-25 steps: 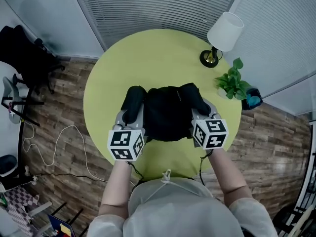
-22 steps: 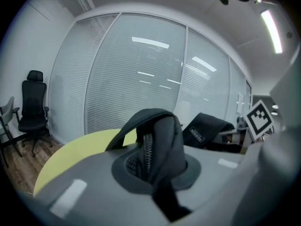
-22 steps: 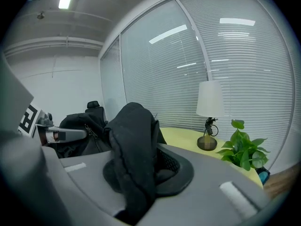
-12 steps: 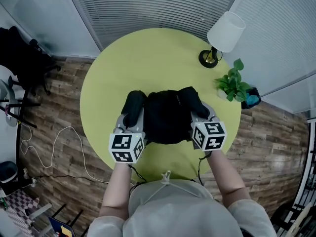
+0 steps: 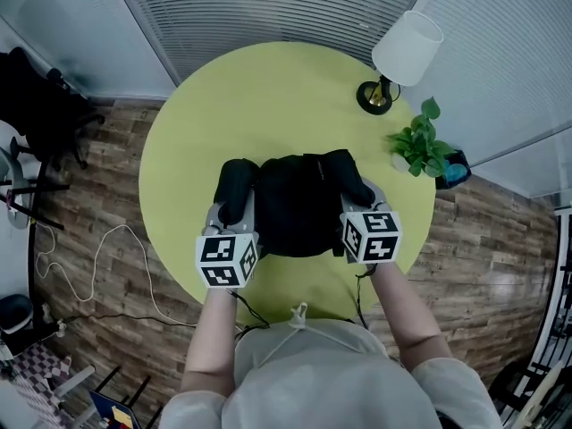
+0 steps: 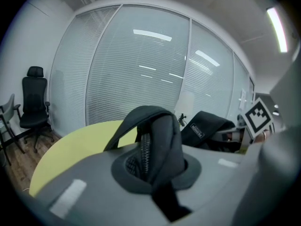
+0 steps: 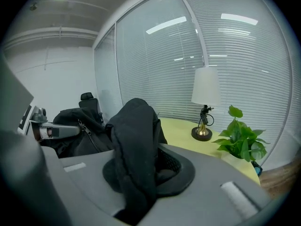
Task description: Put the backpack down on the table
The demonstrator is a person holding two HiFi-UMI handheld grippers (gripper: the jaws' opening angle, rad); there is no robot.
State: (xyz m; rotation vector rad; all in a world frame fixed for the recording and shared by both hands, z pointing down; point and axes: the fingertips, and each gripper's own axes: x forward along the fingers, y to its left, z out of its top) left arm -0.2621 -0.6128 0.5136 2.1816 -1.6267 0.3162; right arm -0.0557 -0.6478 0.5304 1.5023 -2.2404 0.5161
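Room: glass walls with closed blinds (image 5: 268,7), wooden floor (image 5: 107,195), black office chair (image 5: 40,96) at the left.
Table (image 5: 268,96): round, yellow-green top.
Far right rim: white-shaded lamp (image 5: 404,56); a leafy potted plant (image 5: 418,146) stands near it.
Floor, left side: a loose white cable (image 5: 94,262).
Backpack (image 5: 299,204): black, over the near half of the table, between the two grippers; whether its bottom rests on the top cannot be told.
Left gripper (image 5: 234,214): jaws pressed together on a padded left strap (image 6: 157,135), which arches up out of them.
Right gripper (image 5: 362,206): jaws clamped on the padded right strap (image 7: 134,145), bunched and standing up between them.
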